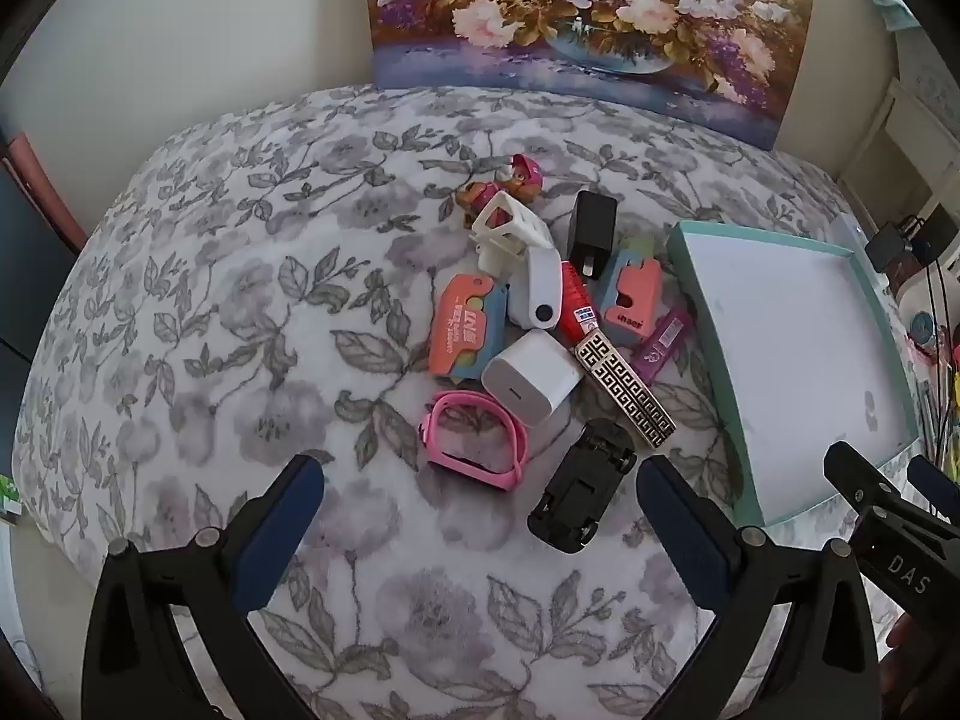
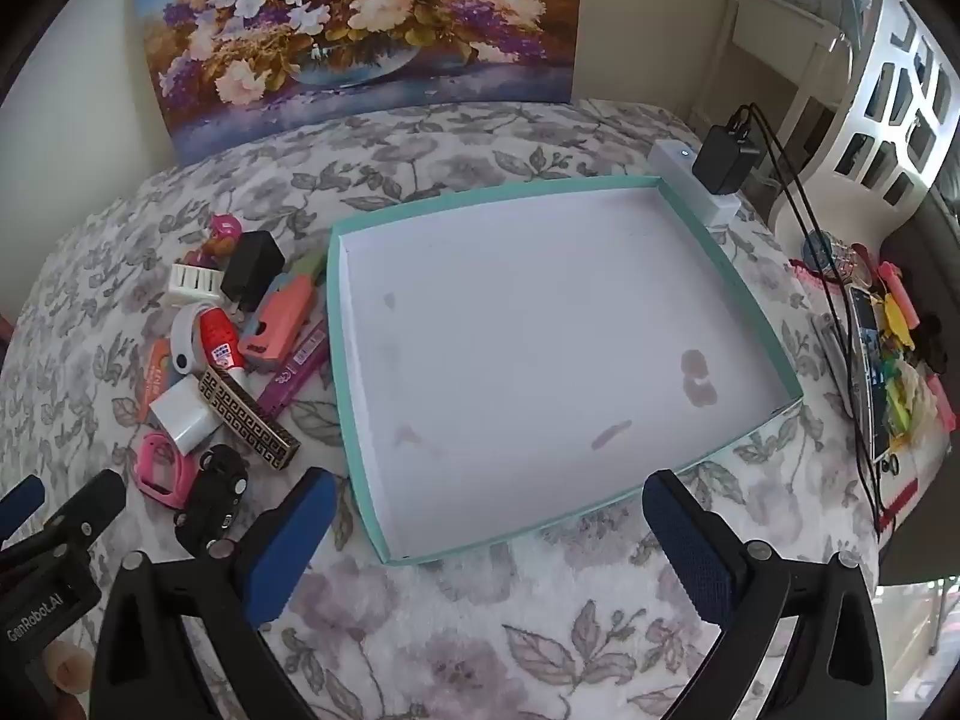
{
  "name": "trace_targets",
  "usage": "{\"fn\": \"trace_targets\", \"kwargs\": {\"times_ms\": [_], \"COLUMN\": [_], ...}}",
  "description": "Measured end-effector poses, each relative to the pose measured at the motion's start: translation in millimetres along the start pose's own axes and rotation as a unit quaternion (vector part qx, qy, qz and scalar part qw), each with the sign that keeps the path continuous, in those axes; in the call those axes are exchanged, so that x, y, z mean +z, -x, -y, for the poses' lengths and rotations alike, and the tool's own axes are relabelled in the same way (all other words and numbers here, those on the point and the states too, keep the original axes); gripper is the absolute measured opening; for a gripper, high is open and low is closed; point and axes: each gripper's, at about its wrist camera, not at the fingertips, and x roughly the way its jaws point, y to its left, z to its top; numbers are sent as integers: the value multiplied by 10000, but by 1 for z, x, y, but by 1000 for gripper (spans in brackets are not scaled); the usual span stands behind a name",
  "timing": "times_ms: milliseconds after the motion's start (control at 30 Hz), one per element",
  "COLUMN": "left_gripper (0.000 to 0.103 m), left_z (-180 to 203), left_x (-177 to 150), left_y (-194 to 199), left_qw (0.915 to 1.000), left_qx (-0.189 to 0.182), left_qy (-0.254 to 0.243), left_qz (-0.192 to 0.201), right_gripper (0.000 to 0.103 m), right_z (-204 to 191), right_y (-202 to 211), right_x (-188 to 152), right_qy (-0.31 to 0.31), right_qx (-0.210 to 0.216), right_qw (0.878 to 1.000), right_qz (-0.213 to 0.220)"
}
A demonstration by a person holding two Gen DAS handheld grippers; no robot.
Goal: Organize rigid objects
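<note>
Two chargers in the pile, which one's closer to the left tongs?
The white charger, the cube beside the pink band. The black charger lies at the pile's far end, near the toy figure.

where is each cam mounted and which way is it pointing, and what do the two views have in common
Left wrist: sits on the left gripper, angled down at the pile of small items; its own open fingers frame the black toy car, with the right gripper at the right edge.
Right wrist: sits on the right gripper, angled down at the teal-rimmed tray, which holds nothing; its open fingers show, the left gripper at lower left.
Shared: the toy car, pink band, white charger, tray, flower painting.
</note>
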Motion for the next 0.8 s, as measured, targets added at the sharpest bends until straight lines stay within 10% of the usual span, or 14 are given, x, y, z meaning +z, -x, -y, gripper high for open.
{"fn": "trace_targets", "kwargs": {"times_ms": [800], "left_gripper": [103], "left_z": [-5], "left_x": [1], "left_y": [-8], "left_qw": [9995], "left_qx": [-27], "left_qy": [172], "left_qz": [-265], "right_gripper": [103], "right_z": [-1], "right_y": [0], "right_x": [0], "right_qy": [88], "right_qx": [-89], "right_qw": [9999], "right_qz": [-64]}}
